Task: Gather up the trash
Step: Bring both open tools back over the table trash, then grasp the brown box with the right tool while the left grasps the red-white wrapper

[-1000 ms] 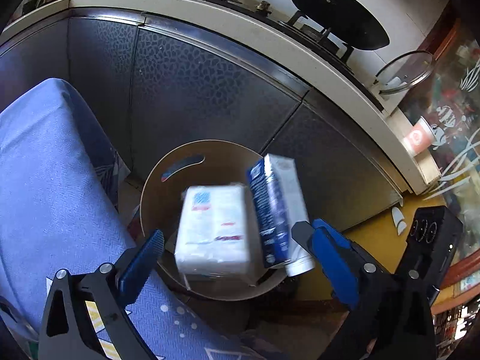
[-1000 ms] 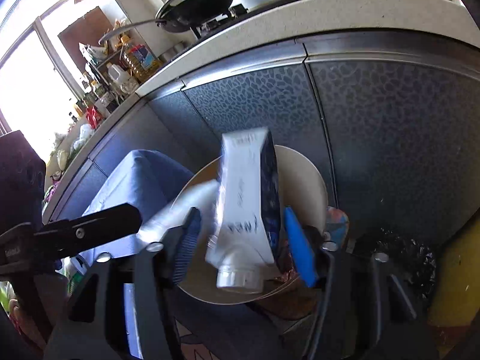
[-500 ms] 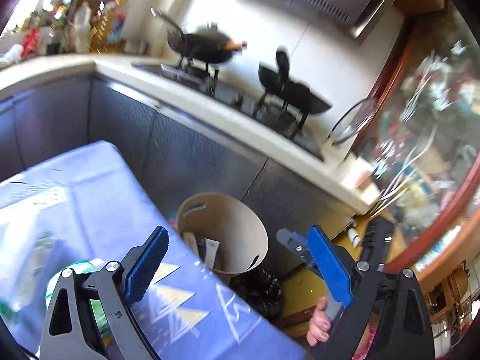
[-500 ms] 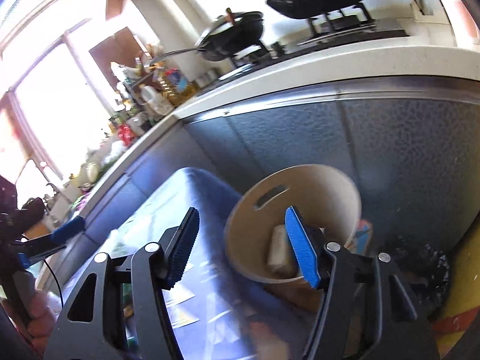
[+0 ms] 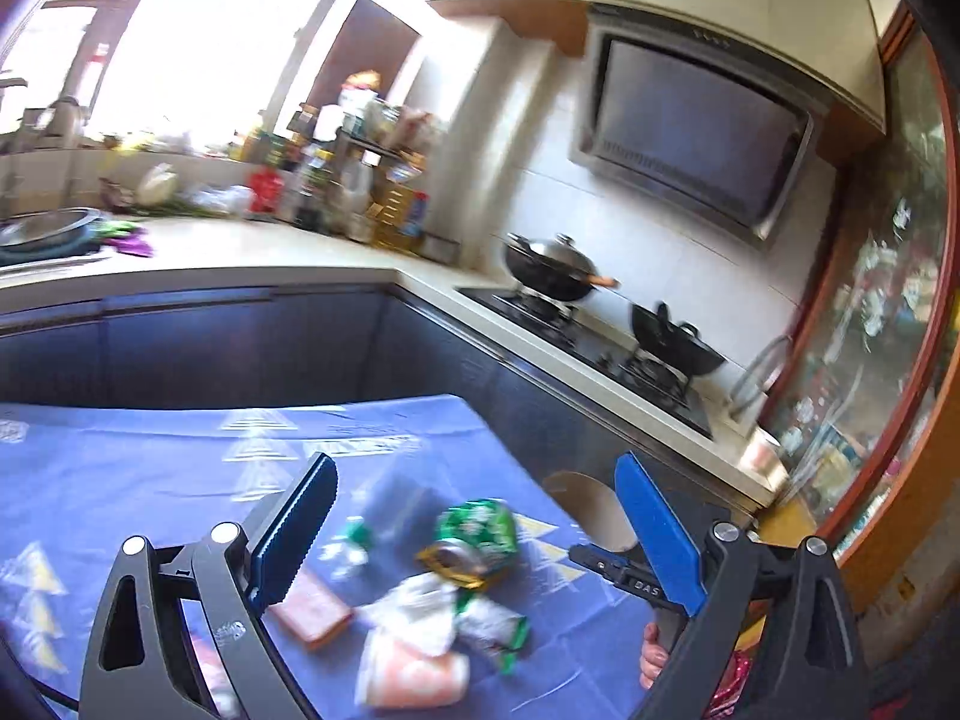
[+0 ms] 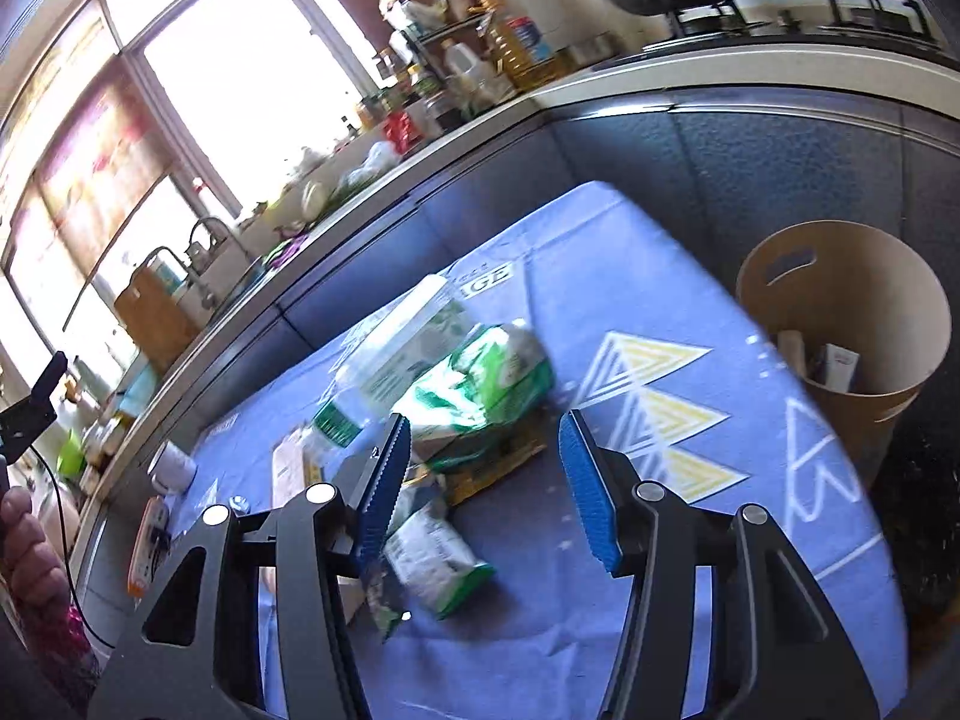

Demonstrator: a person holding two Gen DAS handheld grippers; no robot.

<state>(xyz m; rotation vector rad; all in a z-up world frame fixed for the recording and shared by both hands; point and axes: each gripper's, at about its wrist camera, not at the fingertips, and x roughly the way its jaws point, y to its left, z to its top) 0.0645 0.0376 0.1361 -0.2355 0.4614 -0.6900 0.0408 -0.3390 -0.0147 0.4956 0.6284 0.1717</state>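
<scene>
- Both tools, left tool (image 5: 474, 531) and right tool (image 6: 485, 480), hang released and empty above the bench (image 6: 630, 252).
- Next pick: green packet (image 6: 480, 387) (blurred, perhaps crumpled), then the bin (image 6: 840, 324) beside the bench.

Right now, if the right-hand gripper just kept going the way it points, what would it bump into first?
Probably the crumpled green-and-white plastic bag on the blue patterned tablecloth: it lies between the open right gripper fingers' line. Depth is unclear.
</scene>
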